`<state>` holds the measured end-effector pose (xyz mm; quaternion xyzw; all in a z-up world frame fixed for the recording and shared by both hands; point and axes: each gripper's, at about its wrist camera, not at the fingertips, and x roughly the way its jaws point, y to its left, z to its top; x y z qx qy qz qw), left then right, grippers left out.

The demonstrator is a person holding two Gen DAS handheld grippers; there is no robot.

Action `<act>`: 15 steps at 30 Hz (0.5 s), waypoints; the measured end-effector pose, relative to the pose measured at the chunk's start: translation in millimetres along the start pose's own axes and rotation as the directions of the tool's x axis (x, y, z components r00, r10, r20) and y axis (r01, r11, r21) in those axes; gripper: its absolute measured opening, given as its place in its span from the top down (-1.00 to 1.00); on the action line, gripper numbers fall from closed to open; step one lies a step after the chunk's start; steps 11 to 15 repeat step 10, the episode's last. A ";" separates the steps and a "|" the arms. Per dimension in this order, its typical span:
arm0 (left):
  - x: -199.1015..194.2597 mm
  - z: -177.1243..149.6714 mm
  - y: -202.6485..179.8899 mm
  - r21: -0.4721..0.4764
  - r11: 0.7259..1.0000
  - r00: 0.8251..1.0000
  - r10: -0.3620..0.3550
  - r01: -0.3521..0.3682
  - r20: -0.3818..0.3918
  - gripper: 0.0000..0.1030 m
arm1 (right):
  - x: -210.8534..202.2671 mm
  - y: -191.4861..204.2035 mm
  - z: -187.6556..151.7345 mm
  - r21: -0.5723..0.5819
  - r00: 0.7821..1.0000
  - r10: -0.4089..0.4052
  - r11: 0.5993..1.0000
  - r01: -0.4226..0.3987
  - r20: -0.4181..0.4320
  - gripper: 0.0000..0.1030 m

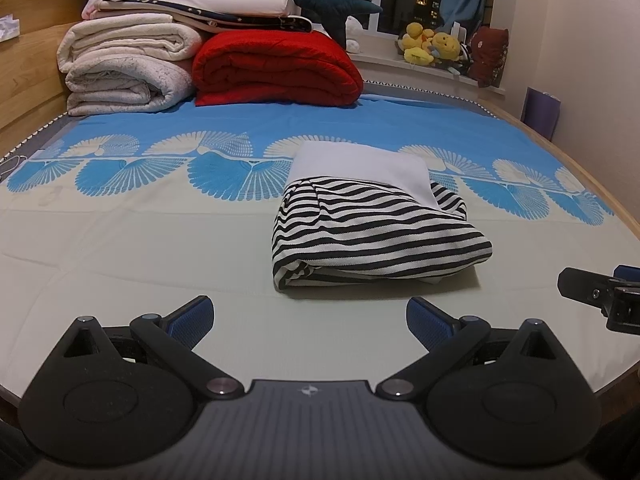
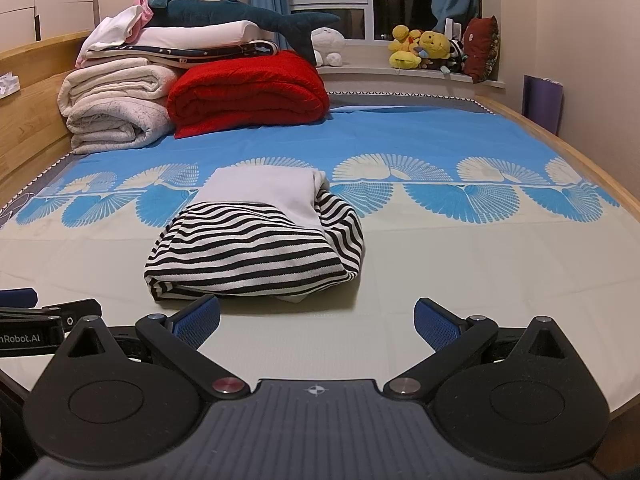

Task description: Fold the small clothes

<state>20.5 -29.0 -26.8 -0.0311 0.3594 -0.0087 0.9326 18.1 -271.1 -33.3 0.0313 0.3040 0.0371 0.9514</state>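
A folded black-and-white striped garment (image 1: pixel 372 232) with a plain white band at its far end lies on the bed sheet (image 1: pixel 140 248). In the right wrist view the same striped garment (image 2: pixel 256 252) sits left of centre. My left gripper (image 1: pixel 310 320) is open, just short of the garment's near edge, with nothing between its blue pads. My right gripper (image 2: pixel 318 320) is open too, near the garment's right front corner and holding nothing. Each gripper shows at the other view's edge: the right one (image 1: pixel 608 292), the left one (image 2: pixel 36 316).
Folded white blankets (image 1: pixel 124 68) and a red blanket (image 1: pixel 276 68) are stacked at the bed's far left, with a plush shark on top. Yellow plush toys (image 1: pixel 432 44) sit on the windowsill. A wooden bed frame (image 1: pixel 580 164) runs along the right; a purple bag (image 1: pixel 542 112) stands by the wall.
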 end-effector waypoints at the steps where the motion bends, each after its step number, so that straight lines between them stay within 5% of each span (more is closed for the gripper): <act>1: -0.1 0.1 0.4 0.001 1.000 1.000 -0.001 0.001 0.000 -0.99 | -0.1 0.1 0.1 0.000 1.000 0.000 1.000 0.000 0.000 -0.98; 15: -1.7 1.0 -0.3 -0.004 1.000 1.000 0.003 -0.003 0.008 -0.99 | 0.2 0.5 0.4 0.000 1.000 0.001 1.000 -0.001 0.001 -0.98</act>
